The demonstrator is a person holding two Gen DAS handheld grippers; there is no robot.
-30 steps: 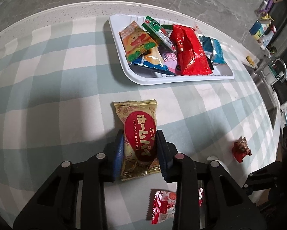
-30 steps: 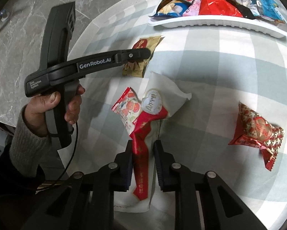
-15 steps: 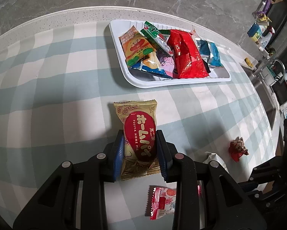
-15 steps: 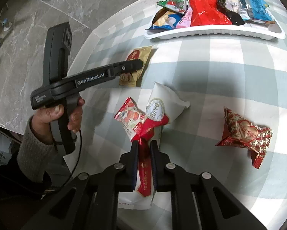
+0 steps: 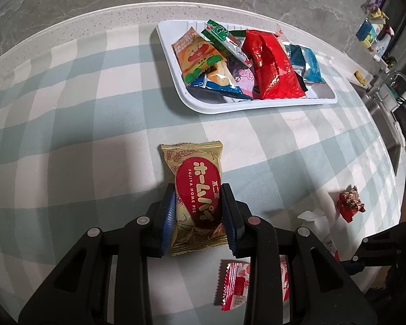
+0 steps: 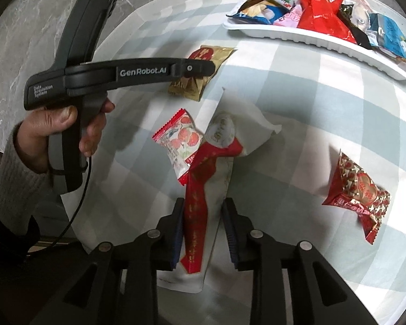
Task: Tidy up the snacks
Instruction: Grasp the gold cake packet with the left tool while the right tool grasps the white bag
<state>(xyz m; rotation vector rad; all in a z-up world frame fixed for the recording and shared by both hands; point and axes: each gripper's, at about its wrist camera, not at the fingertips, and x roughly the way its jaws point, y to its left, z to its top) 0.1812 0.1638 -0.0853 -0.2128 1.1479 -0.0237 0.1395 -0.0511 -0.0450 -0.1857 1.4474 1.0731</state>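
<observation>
My left gripper point(image 5: 198, 199) is shut on a gold and red Home Pie packet point(image 5: 196, 187), held over the checked cloth; it also shows in the right wrist view point(image 6: 200, 65). My right gripper point(image 6: 203, 216) is open, its fingers on either side of a long white and red snack pouch point(image 6: 216, 168) that lies on the cloth. A white tray point(image 5: 200, 103) at the back holds several snack packets. A small red strawberry packet point(image 6: 180, 142) lies beside the pouch. A red patterned packet point(image 6: 357, 192) lies to the right.
The table's rounded edge and a grey marble floor lie to the left and behind. A sink and counter clutter point(image 5: 392, 86) stand at the far right. The left hand and its gripper handle point(image 6: 75, 81) reach in from the left of the right wrist view.
My right gripper was closed on the red and white pouch half a second ago and has opened. My left gripper has lifted the Home Pie packet, and the tray looks slightly farther.
</observation>
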